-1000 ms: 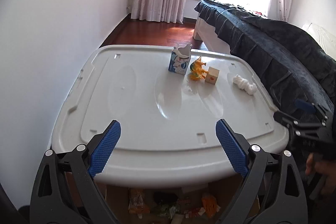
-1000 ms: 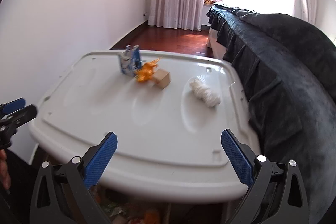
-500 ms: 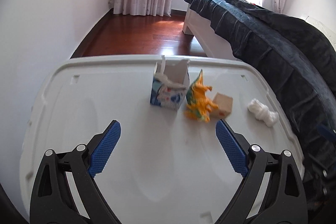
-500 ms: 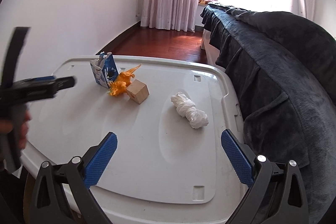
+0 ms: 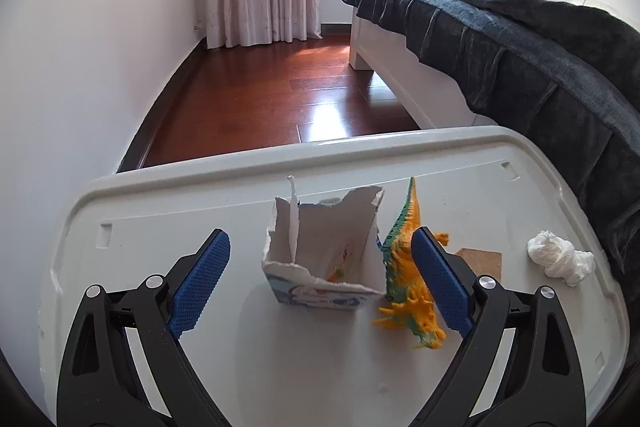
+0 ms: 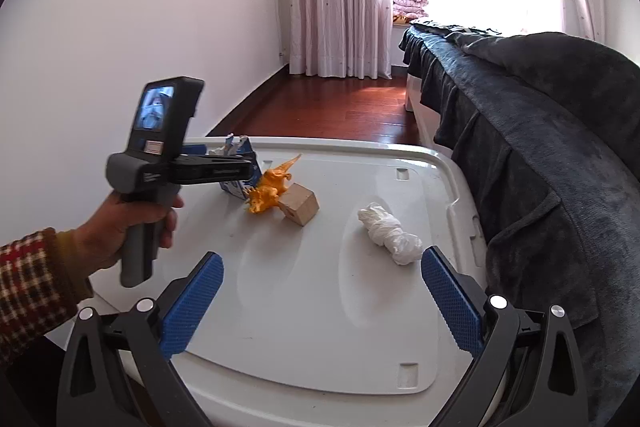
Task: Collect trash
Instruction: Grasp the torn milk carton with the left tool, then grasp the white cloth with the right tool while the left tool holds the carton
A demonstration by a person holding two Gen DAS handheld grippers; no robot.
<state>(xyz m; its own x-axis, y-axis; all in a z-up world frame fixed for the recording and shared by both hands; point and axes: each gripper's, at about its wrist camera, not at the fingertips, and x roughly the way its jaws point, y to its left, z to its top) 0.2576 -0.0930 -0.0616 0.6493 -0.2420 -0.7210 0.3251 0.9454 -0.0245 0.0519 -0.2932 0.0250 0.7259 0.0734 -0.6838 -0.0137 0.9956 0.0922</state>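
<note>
A: What does the left wrist view show?

B: The left gripper [image 5: 320, 275] has its blue-padded fingers [image 5: 199, 281] spread wide. Between them stands the torn white and blue paper carton [image 5: 324, 259], open at the top, on the white plastic table [image 5: 168, 211]. No finger touches it. Just beside the carton on the right is the orange and green toy dinosaur [image 5: 410, 279]. Behind the dinosaur is a brown cardboard box [image 5: 482, 261], and further right lies a crumpled white tissue [image 5: 560, 259].

A: And the right wrist view?

B: The right gripper [image 6: 320, 303] is also wide and holds nothing. The tissue [image 6: 390, 233] lies on the table [image 6: 280, 307] ahead of it, near the right finger. A hand [image 6: 120, 227] in a checked sleeve [image 6: 28, 291] holds the left gripper at the carton [image 6: 240, 167].
</note>
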